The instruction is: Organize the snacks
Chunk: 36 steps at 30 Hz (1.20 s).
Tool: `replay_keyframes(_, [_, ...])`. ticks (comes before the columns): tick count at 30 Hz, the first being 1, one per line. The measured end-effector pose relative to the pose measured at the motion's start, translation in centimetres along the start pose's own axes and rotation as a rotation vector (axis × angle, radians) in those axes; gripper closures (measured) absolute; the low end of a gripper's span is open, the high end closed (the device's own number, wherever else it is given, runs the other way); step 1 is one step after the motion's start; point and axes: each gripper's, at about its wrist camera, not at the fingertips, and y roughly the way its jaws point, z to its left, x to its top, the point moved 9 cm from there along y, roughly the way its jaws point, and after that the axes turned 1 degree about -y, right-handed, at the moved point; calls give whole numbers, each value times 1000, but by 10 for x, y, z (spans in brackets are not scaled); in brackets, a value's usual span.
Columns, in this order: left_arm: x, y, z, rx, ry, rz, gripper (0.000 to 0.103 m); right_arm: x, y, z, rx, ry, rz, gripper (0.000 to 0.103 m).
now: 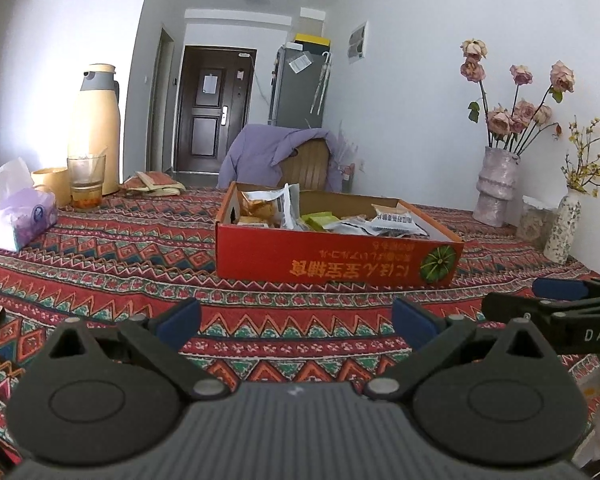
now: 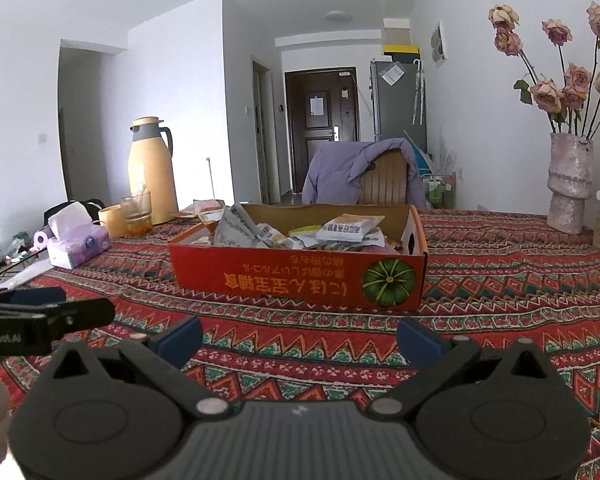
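A shallow red cardboard box (image 1: 336, 260) (image 2: 300, 280) with a green pumpkin picture stands in the middle of the patterned tablecloth. It holds several snack packets (image 1: 272, 206) (image 2: 344, 230), silver, orange and green. My left gripper (image 1: 296, 320) hovers open in front of the box with nothing between its blue-padded fingers. My right gripper (image 2: 300, 338) is also open and empty, just short of the box's front wall. Each gripper shows at the edge of the other's view: the right one (image 1: 556, 304) and the left one (image 2: 40, 312).
A yellow thermos (image 1: 94, 128) (image 2: 152, 172), a glass of tea (image 1: 86, 182) (image 2: 137, 214) and a tissue pack (image 1: 18, 216) (image 2: 78, 242) stand at the left. Vases of flowers (image 1: 496, 184) (image 2: 570, 182) stand at the right. A chair with a purple garment (image 1: 276, 156) (image 2: 364, 174) is behind the table.
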Motion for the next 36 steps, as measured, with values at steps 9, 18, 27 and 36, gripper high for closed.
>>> replay_keyframes(9, [-2,3,0,-7,-9,10,0,-2,1,-2,-7,0,5,0])
replay_keyframes(18, [-5,5,-2,-15,-7,19,0,-4,3,-2,-6,0,12,0])
replay_keyframes(27, [-6,6,-1,-12,-8,23,0,-4,4,-3,-9,-1,12,0])
replay_keyframes(36, [-6,6,0,-10,-15,22,0,-5,4,-3,-11,-5,13,0])
